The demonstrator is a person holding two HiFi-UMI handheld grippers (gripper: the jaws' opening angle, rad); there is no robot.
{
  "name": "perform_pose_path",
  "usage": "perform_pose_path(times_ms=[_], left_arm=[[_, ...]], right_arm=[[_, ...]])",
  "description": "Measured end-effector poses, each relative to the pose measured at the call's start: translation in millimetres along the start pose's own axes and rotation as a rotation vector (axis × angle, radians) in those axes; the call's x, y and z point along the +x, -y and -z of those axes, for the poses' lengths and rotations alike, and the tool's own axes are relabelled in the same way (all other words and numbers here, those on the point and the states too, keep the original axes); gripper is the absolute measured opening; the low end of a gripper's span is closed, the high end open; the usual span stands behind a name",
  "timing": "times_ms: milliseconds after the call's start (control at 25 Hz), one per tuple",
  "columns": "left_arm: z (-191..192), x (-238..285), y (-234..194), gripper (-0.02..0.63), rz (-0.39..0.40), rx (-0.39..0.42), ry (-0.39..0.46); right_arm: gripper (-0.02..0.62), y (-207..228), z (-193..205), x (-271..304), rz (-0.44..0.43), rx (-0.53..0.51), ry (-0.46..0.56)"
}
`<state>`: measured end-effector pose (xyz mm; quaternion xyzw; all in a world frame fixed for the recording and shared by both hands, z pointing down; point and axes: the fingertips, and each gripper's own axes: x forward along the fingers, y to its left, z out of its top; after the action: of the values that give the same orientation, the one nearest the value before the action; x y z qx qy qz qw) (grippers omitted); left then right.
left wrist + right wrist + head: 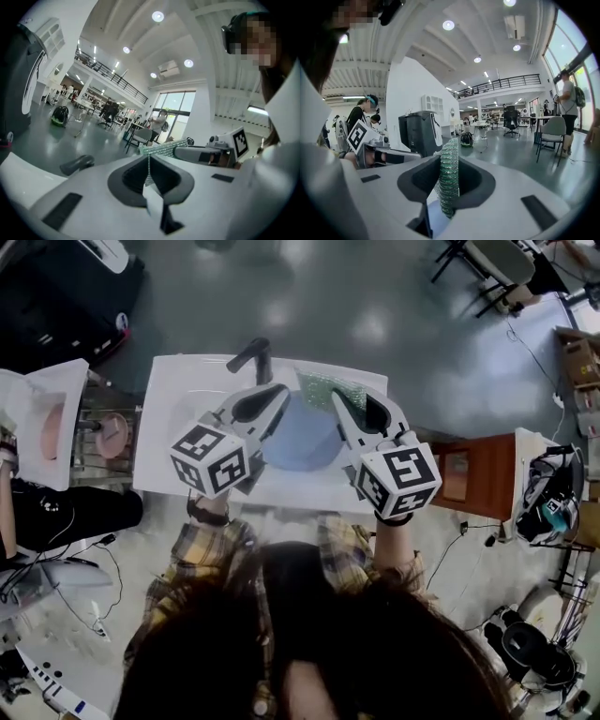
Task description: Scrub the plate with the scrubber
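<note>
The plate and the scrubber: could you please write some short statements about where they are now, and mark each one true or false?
1. The right gripper is shut on the green scrubber. True.
2. The left gripper is shut on the edge of the blue plate. True.
3. The scrubber lies loose in the white sink. False: it is clamped between the right gripper's jaws, at the plate's far edge.
4. The plate is held by both grippers. False: only the left gripper grips it; the right one holds the scrubber.
5. A dark faucet stands at the sink's far side. True.
</note>
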<state>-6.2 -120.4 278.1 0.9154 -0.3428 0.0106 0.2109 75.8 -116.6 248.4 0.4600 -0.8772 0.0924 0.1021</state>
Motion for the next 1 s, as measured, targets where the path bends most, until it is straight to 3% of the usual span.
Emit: perform_pose_path(times_ms=[200, 360, 1000], left_arm=[[-37, -7, 26, 0.017, 0.024, 0.068, 0.081], [-50, -7, 41, 0.017, 0.060, 0.075, 0.110], [-55, -2, 43, 0.017, 0.075, 0.076, 0.096]], right_arm=[[0.101, -2, -25, -19, 0.005, -0.010, 0.067], [0.101, -2, -34, -27, 0.007, -0.023, 0.091], [0.100, -1, -32, -20, -0.001, -0.023, 0.084]])
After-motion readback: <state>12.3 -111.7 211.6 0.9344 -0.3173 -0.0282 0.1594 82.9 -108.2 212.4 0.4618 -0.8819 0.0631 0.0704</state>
